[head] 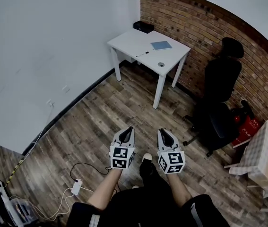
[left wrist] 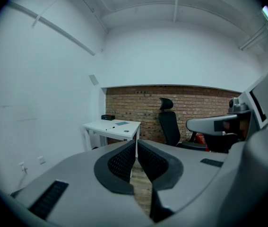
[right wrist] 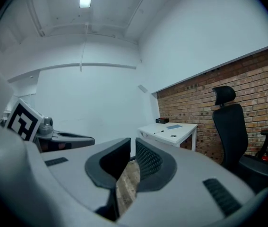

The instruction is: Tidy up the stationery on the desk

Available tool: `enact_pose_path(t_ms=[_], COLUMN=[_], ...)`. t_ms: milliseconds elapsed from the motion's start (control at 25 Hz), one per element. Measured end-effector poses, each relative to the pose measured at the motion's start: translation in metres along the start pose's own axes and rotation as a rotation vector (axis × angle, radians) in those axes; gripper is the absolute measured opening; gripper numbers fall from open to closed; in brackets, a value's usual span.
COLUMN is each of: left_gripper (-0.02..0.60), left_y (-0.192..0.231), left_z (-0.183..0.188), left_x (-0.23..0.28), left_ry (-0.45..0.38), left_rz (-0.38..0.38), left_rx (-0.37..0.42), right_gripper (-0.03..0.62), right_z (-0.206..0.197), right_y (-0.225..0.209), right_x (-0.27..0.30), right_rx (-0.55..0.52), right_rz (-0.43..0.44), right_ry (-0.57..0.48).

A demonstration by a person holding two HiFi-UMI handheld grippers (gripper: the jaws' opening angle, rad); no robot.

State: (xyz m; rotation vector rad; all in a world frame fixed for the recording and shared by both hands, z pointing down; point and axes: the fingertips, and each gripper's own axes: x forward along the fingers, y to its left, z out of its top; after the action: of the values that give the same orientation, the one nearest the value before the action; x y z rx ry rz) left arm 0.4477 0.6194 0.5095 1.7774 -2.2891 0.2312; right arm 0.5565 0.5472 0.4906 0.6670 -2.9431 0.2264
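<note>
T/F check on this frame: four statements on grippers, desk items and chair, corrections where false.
1. The left gripper and right gripper are both shut and empty. True.
2. The left gripper holds the pen. False: it lies on the desk, near the blue pad.
3. A black box sits at the desk's far corner. True.
4. The office chair is pushed under the desk. False: it stands apart, to the desk's right by the brick wall.
</note>
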Motion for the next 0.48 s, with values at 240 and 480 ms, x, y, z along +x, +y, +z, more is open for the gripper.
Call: enact_pose_path(t_ms=[240, 480], left_gripper=[0.026, 0.026], left_y=[0.032, 0.057], left_z=[0.021, 0.047], left_x=[0.060, 0.123], left_ry=[0.021, 0.022], left_rz=[0.008, 0.020], left_rx=[-0.012, -0.015], right_gripper=[0.025, 0.025], right_z=[0.012, 0.035], right_y=[-0.026, -0.059], right_x=[0.068, 0.129], right_rx=[0.010, 0.003], right_rz=[0.011, 0.026], right_ry=[0.021, 0.022])
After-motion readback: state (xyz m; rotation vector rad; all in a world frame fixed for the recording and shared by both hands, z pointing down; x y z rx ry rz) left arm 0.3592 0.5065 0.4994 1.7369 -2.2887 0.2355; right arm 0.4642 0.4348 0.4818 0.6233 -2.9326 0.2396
